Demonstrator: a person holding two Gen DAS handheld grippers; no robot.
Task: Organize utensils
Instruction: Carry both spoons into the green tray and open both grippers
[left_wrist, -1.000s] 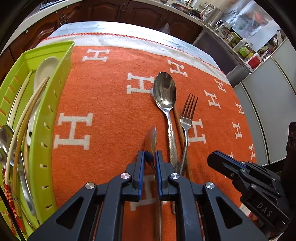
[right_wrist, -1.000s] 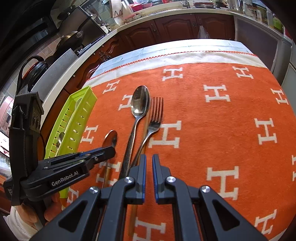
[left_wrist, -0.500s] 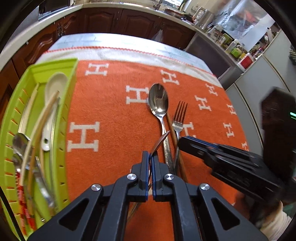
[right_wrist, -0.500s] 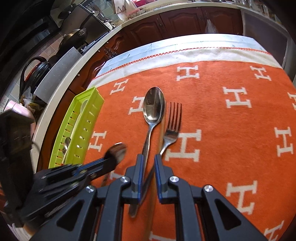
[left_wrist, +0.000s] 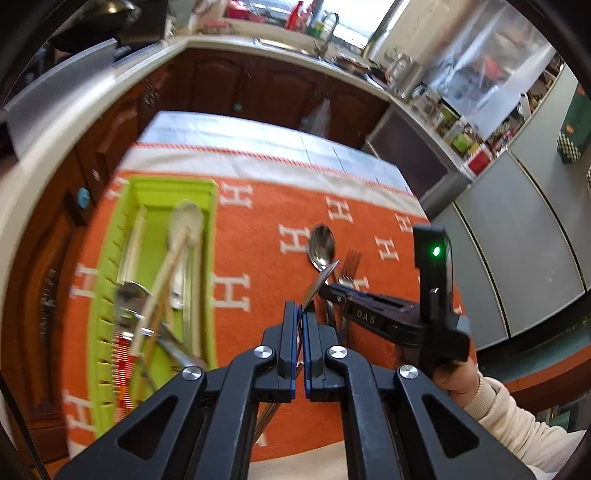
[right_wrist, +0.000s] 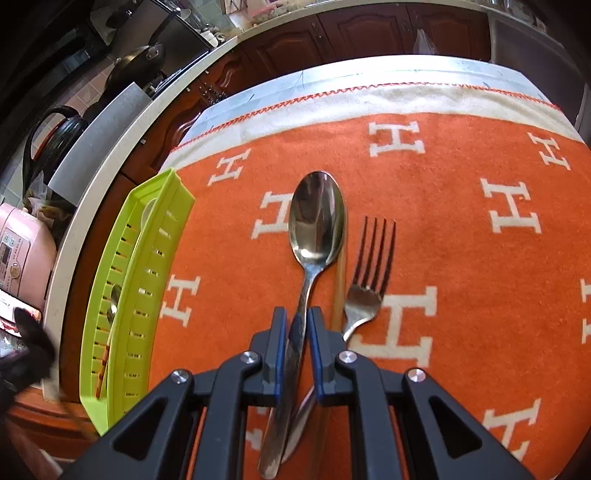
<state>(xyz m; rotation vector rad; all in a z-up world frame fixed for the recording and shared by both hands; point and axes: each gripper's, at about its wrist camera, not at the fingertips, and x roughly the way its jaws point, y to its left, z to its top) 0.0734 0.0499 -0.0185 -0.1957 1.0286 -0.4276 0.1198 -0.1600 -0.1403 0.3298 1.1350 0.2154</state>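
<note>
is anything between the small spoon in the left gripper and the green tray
Nothing visible. The left gripper holds the small metal spoon above bare orange cloth, and the slotted lime-green plastic tray lies to its left with its top open, already holding other utensils.

Orange blanket (right_wrist: 461, 258) patterned with white H letters.

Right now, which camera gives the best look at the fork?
The right wrist view. There the fork lies close and sharp on the orange cloth, tines and neck plain, beside the big spoon. In the left wrist view it is small and distant, its handle hidden behind the right gripper.
</note>
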